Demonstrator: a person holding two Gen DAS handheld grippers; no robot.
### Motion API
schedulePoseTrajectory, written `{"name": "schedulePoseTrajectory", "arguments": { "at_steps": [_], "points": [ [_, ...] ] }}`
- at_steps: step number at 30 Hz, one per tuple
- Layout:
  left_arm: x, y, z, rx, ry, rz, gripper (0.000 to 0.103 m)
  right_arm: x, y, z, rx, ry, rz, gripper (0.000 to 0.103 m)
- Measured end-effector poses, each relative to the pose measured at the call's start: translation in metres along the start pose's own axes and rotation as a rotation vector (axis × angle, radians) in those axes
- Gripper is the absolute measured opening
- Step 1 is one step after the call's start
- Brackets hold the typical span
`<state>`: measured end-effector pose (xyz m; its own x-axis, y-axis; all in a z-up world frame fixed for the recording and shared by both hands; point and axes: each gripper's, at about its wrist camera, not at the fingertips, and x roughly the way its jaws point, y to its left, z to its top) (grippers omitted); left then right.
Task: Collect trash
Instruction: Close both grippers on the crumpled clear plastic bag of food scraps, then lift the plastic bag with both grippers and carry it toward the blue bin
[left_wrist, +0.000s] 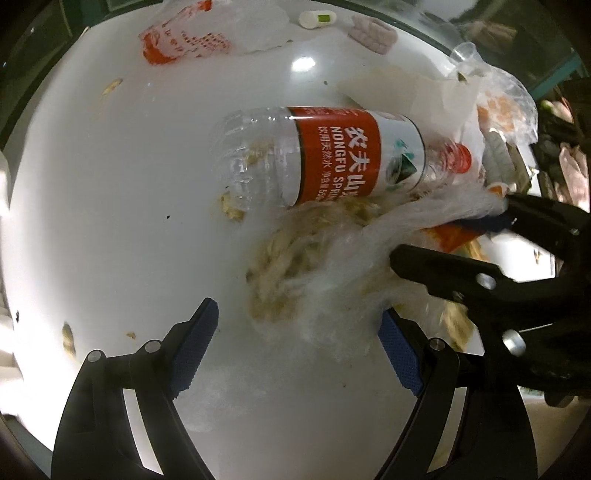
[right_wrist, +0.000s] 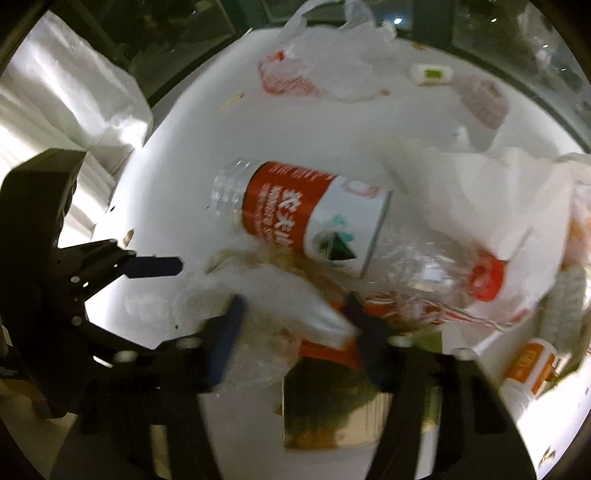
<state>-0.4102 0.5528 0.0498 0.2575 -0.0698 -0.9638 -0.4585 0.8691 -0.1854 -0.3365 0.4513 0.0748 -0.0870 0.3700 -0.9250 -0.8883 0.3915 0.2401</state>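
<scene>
On the white table (left_wrist: 110, 184), the empty water bottle (left_wrist: 332, 155) lies at 12 o'clock above the left gripper (left_wrist: 297, 347), its fingers wide apart, while the right gripper (right_wrist: 295, 332) pinches a thin plastic bag (right_wrist: 314, 314).

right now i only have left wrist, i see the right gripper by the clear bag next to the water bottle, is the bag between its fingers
Observer: Yes. In the right wrist view the clear plastic bag lies between the fingers of the right gripper. Blur hides whether the pads press it.
Operator: anything near those fingers i cant see
Observer: A brown cardboard piece lies flat on the table, closer to that camera than the fingertips.
Operator: more trash on that side
Observer: A small white bottle with an orange label lies near the lower right edge of that view.
</scene>
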Motion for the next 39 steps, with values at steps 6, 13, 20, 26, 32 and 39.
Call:
{"name": "schedulePoseTrajectory", "arguments": {
  "at_steps": [6, 13, 20, 26, 32, 39],
  "points": [
    [0.000, -0.007, 0.001, 0.043, -0.007, -0.051, 0.035, 0.016, -0.001, 0.005, 0.025, 0.068, 0.057, 0.021],
    [-0.017, 0.001, -0.001, -0.036, -0.058, -0.129, 0.013, -0.003, 0.005, -0.006, 0.020, 0.013, 0.062, 0.018],
    [-0.041, -0.035, 0.006, 0.045, -0.103, -0.135, 0.012, -0.036, -0.002, -0.021, 0.044, -0.055, 0.040, 0.018],
    [-0.055, -0.083, 0.009, 0.167, -0.121, -0.152, 0.012, -0.073, -0.024, -0.049, 0.111, -0.120, -0.010, 0.018],
    [-0.050, -0.143, 0.005, 0.283, -0.105, -0.180, 0.012, -0.103, -0.056, -0.086, 0.196, -0.149, -0.061, 0.018],
    [-0.046, -0.213, 0.001, 0.383, -0.105, -0.212, 0.012, -0.141, -0.097, -0.131, 0.283, -0.193, -0.119, 0.018]
  ]
}}
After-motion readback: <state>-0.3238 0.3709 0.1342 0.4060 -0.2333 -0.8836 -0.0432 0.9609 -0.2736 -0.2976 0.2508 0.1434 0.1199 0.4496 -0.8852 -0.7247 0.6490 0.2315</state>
